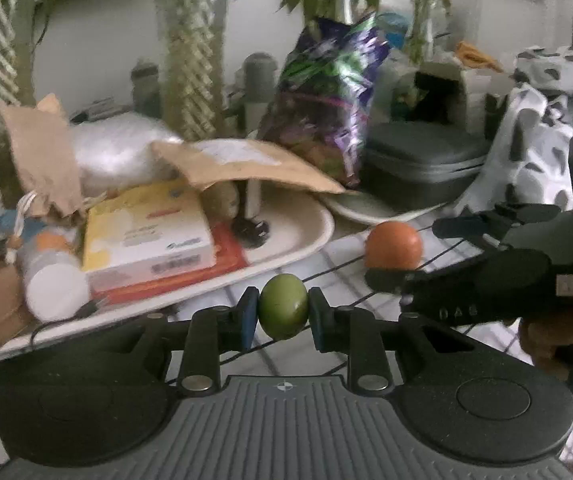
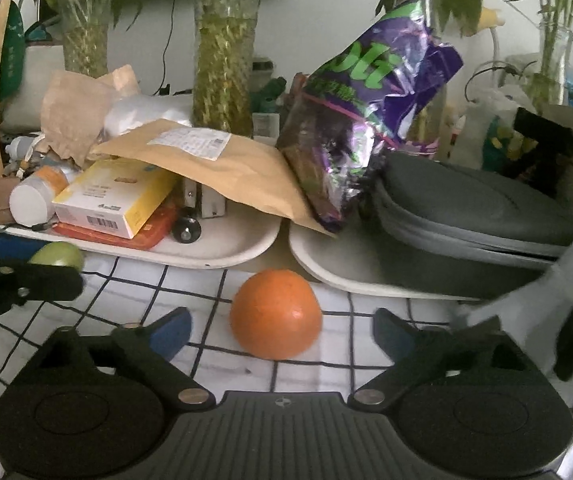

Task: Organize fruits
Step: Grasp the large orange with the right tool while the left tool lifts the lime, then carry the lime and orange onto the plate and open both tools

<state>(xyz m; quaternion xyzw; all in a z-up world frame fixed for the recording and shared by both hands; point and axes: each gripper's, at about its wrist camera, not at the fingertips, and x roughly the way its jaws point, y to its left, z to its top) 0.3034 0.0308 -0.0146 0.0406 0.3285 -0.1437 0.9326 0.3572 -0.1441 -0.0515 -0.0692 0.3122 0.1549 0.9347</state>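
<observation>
A small green fruit [image 1: 283, 306] is pinched between the blue pads of my left gripper [image 1: 282, 316], which is shut on it and holds it above the checked cloth. The same green fruit [image 2: 57, 255] shows at the left of the right wrist view. An orange [image 2: 275, 313] rests on the cloth between the two wide-spread fingers of my right gripper [image 2: 280, 334]; the pads [image 2: 172, 330] stand apart from its skin on both sides. In the left wrist view the orange [image 1: 393, 245] sits at the right, flanked by the right gripper's dark fingers [image 1: 390, 282].
A white tray [image 2: 222, 254] piled with a yellow box, a brown envelope and a bottle lies behind the fruit. A second tray [image 2: 326, 272] holds a grey case [image 2: 474, 208] and a purple foil bag [image 2: 362, 108]. Plant vases stand behind. Patterned fabric [image 1: 542, 128] hangs at right.
</observation>
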